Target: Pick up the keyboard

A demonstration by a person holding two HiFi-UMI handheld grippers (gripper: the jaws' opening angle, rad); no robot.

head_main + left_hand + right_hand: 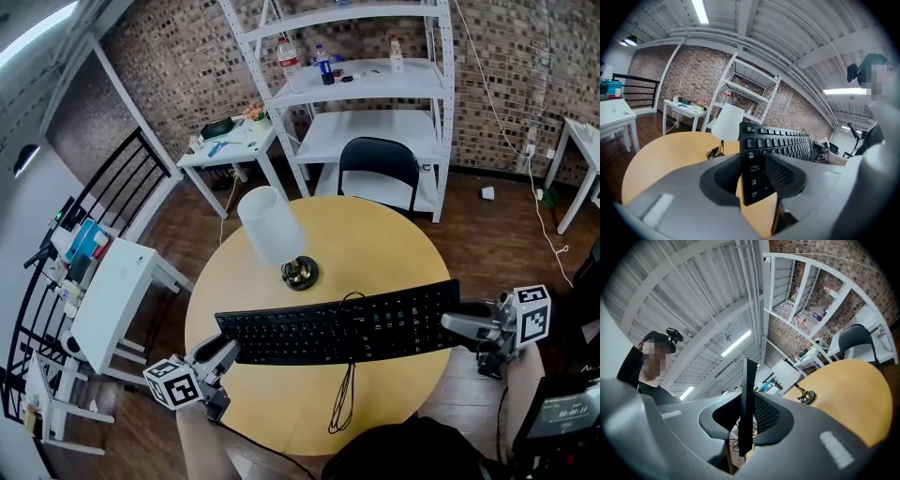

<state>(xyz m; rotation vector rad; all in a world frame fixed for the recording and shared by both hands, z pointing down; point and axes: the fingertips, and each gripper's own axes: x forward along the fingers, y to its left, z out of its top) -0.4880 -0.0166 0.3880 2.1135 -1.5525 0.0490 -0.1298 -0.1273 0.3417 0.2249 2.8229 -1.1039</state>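
The black keyboard (347, 323) hangs lengthwise over the near half of the round wooden table (375, 234), held at both ends. My left gripper (225, 352) is shut on its left end, and in the left gripper view the pads clamp the keyboard (778, 140) at the gripper (753, 173). My right gripper (450, 323) is shut on the right end. In the right gripper view the keyboard (747, 399) stands edge-on between the pads of the gripper (746, 416). Its black cable (342, 394) loops down onto the table's front.
A lamp with a white shade (272, 225) and a dark round base (300, 273) stands on the table just behind the keyboard. A black chair (378, 164) and white shelving (375, 84) are beyond the table. A white side table (112, 291) stands at the left.
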